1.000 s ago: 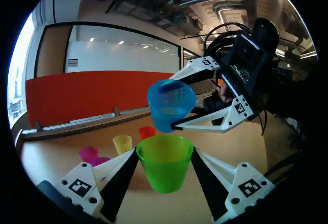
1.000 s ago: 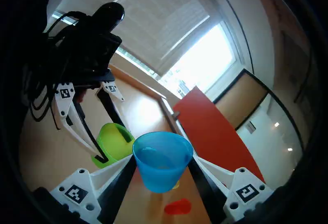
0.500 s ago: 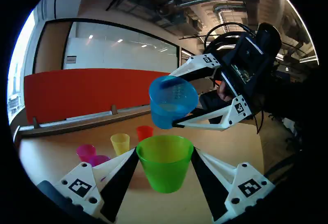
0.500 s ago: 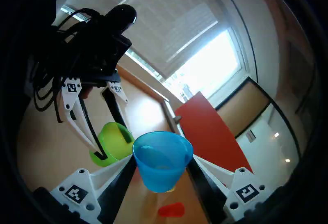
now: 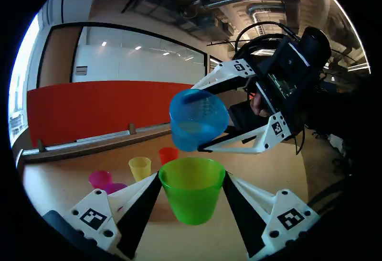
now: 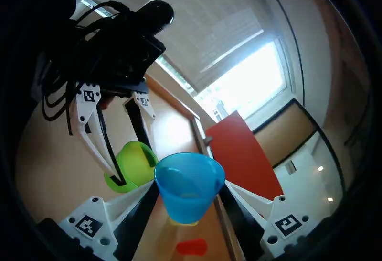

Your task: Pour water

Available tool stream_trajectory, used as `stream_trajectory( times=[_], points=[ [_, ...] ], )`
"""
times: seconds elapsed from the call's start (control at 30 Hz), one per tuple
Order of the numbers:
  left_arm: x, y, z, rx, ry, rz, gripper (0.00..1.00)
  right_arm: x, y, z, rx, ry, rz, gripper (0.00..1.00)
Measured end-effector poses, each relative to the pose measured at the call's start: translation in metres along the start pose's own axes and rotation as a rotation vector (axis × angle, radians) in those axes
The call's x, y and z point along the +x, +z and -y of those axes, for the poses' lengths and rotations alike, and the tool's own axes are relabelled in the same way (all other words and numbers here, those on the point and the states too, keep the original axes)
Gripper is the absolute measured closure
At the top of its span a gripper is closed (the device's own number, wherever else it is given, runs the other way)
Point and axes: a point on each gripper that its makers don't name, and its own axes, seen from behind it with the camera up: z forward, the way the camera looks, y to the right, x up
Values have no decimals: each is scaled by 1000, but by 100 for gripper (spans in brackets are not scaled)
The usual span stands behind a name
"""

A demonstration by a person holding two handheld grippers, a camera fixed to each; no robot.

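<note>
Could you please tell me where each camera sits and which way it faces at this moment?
Left gripper view: rides the left tongs, facing roughly level across the table toward the red wall; its fingers clamp the green cup.
Right gripper view: rides the right tongs, rolled sideways toward the window; its fingers clamp the tilted blue cup.
Shared: both cups and both tongs.

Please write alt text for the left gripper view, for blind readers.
The left gripper holds a green cup; the right gripper holds a blue cup tilted above it. Behind stand a yellow cup, red cup and pink cup.
</note>
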Motion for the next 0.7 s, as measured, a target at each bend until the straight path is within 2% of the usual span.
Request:
stream_trajectory(
  times=[0.7],
  points=[
    [4, 2, -4, -10, 6, -4, 12, 0, 7, -7, 0, -122, 22, 11]
  ],
)
